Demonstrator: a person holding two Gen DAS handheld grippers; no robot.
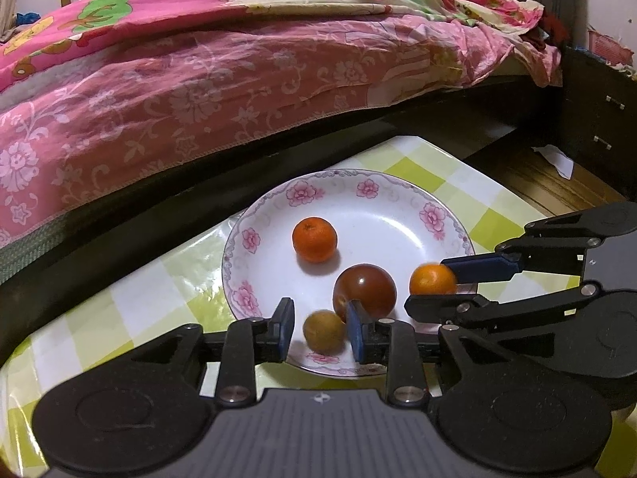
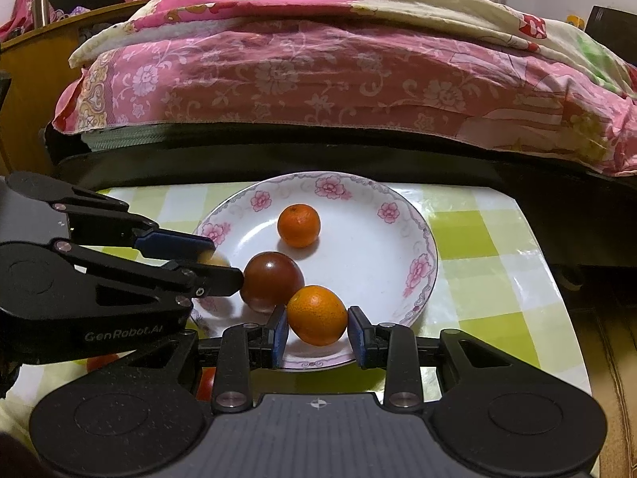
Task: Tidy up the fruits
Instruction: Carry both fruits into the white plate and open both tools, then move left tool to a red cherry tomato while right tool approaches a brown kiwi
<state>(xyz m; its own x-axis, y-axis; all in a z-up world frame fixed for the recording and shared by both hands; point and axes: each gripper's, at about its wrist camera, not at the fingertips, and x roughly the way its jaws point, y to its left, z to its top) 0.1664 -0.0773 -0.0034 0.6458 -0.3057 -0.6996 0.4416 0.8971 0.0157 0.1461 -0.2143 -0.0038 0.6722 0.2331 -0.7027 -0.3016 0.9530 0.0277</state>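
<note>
Plate (image 2: 414, 239), white w/ pink floral rim, on green-checked tabletop (image 2: 489, 239); far rim near the tabletop's bed-side edge, bed (image 2: 318, 79) w/ pink quilt just beyond. On plate: small orange (image 2: 298, 226) toward far side, bare white room around it; dark red tomato (image 2: 272, 281) at centre; second orange (image 2: 317, 314) near the front rim, touching or just beside tomato; pale brownish fruit (image 1: 323, 331) at plate's near-left part, blurred. Left gripper (image 1: 320, 328): jaws partway apart, brownish fruit between them, clear gap on one pad, other pad close to it; contact not clear, so cannot tell if gripped. Right gripper (image 2: 317, 332): jaws partway apart around second orange, small gaps both sides, not clamped as far as seen. The two grippers sit close over plate's front half, little room between them. Tabletop right of plate: bare checks up to its right edge. Left-wrist view only: wood floor (image 1: 537, 183) past tabletop's far corner, dark cabinet (image 1: 597, 119) w/ handles. Right-wrist view only: red items (image 2: 205, 384) on tabletop under left gripper body, mostly hidden; metal flask (image 2: 40, 6) on wooden furniture far left of bed.
</note>
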